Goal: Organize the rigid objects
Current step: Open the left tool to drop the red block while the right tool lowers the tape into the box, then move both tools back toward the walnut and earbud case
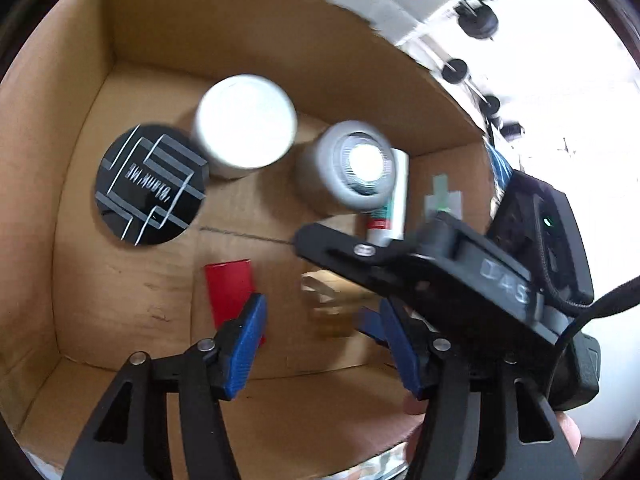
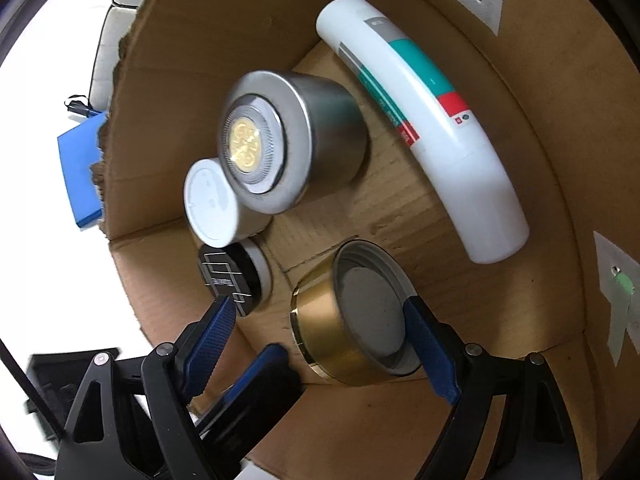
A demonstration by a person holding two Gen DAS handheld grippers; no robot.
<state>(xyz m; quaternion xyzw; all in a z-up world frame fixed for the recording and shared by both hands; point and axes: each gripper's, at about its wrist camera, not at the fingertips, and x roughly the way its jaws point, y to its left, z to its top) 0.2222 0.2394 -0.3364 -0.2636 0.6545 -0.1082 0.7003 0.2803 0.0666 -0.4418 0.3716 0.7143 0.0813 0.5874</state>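
This looks like a room in a home, but it is hard to be sure. Most of what shows is the inside of a brown cardboard box (image 1: 248, 20). In it are things people keep at home: a white jar (image 1: 245, 124), a black round tin with letters (image 1: 150, 184), a white tube (image 2: 432, 120) and a gold lid (image 2: 340, 328). Past the box, at 1 o'clock in the left view, is a bright white surface (image 1: 568, 92) with small black things (image 1: 478, 20) on it.
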